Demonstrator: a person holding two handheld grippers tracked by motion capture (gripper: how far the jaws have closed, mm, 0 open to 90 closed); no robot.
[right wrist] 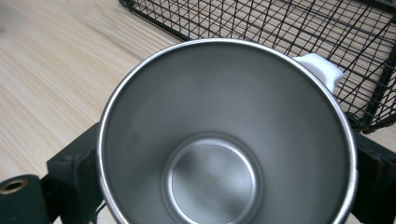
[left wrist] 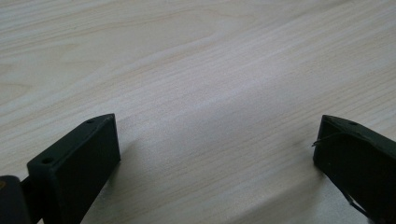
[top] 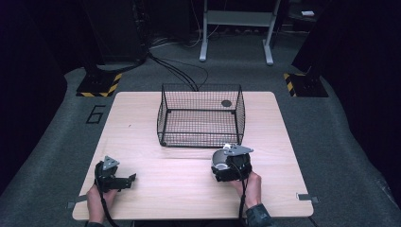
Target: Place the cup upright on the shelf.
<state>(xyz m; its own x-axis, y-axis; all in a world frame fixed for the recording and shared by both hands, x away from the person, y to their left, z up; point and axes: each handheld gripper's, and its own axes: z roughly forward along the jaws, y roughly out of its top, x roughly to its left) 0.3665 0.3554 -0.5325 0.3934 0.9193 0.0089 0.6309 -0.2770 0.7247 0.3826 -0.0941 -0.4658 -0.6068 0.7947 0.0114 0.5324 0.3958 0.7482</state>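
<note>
On the left, we had the left gripper (top: 124, 180) resting low over the near-left part of the wooden table (top: 142, 123), its jaws spread wide apart with nothing between them; its own view showed only bare wood grain in the gap. That hand, we judged, had no part in the step then in hand. Moving toward the middle, the black wire basket (top: 201, 116) stood on the far half of the table, open at the top, with a small dark round thing (top: 226, 103) lying inside near its far right corner; we could not tell what that was. To the right, just in front of the basket's near right corner, we held the steel cup (right wrist: 226, 135) in the right gripper (top: 226, 166), one jaw pressed on each side of its wall. The right gripper view looked straight down into the cup: it was empty, with a white handle (right wrist: 320, 70) on the side turned toward the basket mesh. We judged that the cup had been picked up and carried as far as the basket's edge but not yet put in. The next move called for lifting it clear of the near rim, carrying it forward over the basket floor, lowering it, and only then opening the jaws.
</note>
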